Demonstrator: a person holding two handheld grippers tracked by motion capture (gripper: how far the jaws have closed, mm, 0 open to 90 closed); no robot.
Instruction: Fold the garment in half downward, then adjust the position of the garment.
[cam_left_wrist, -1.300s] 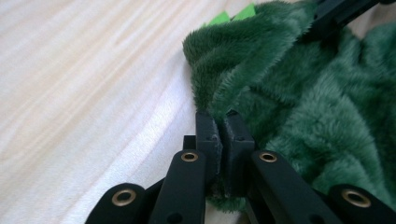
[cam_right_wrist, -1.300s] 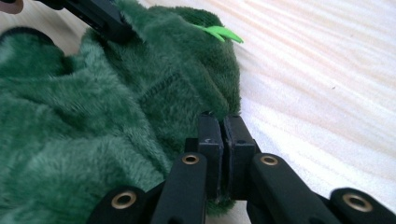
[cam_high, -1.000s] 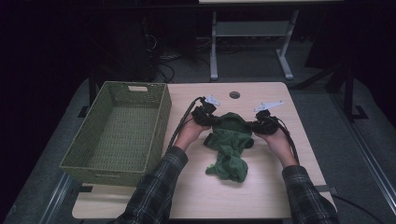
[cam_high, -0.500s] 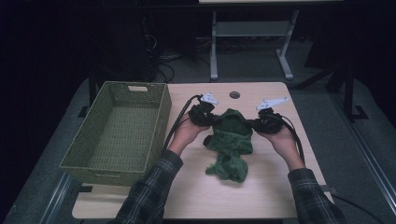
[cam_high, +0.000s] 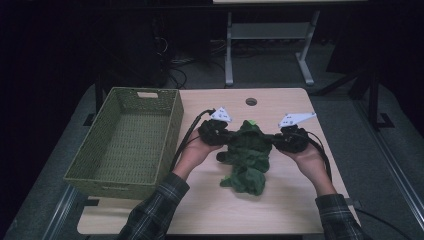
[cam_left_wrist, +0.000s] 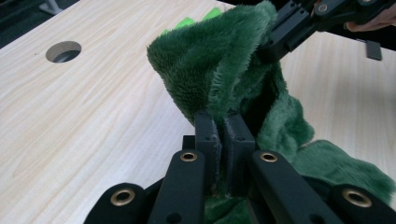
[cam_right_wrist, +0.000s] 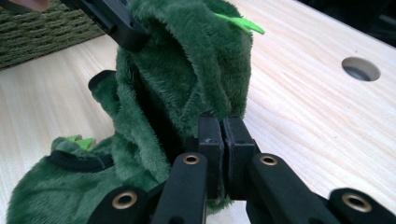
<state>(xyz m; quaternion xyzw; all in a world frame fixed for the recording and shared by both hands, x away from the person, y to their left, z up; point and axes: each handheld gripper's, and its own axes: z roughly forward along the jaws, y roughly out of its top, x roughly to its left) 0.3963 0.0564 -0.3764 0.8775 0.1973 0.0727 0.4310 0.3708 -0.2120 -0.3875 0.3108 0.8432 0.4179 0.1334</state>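
A dark green plush garment with light green spikes hangs between my two grippers over the middle of the wooden table; its lower end still touches the tabletop. My left gripper is shut on the garment's left edge. My right gripper is shut on its right edge. In the left gripper view the jaws pinch a fold of the fleece, and my right gripper grips the far side. In the right gripper view the black jaws pinch the fleece, with a black cuff low at the left.
An empty green woven basket stands on the table's left side, close to my left hand. A round cable hole lies in the tabletop behind the garment. A white desk frame stands on the floor beyond the table.
Both grippers have risen and moved toward the table's far side with the garment's upper edge. More of the garment now hangs off the tabletop.
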